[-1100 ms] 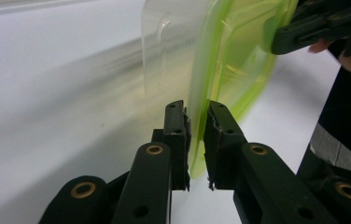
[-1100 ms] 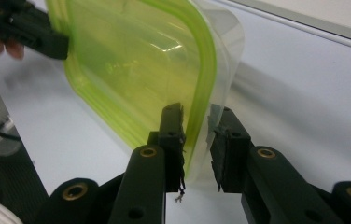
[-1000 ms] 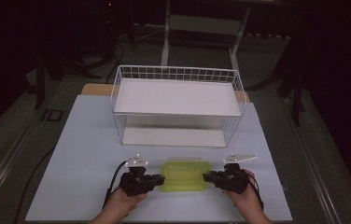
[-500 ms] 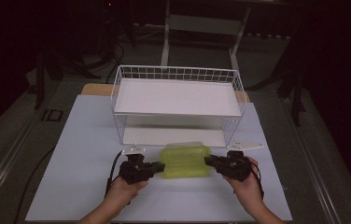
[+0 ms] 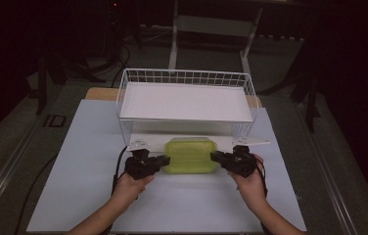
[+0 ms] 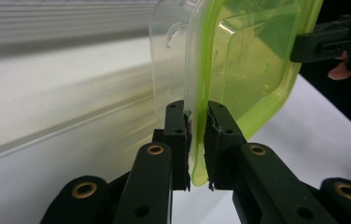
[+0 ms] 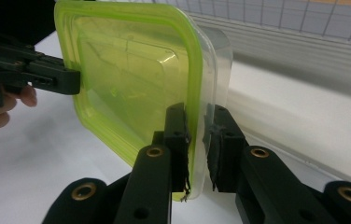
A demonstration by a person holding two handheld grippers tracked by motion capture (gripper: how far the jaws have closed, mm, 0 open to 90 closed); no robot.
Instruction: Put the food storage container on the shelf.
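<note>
While held level, green container (image 5: 191,155), long axis left-right

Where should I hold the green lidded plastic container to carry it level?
Hold the translucent green plastic container by its short-end rims, one gripper per side, as now: left gripper and right gripper each pinch the thin protruding lid lip. The flat, wide body offers no narrower edge.

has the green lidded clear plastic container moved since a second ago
Yes. The green-lidded clear plastic container has moved away from the person, toward the white wire basket, and now sits just before its near edge, held between both grippers.
</note>
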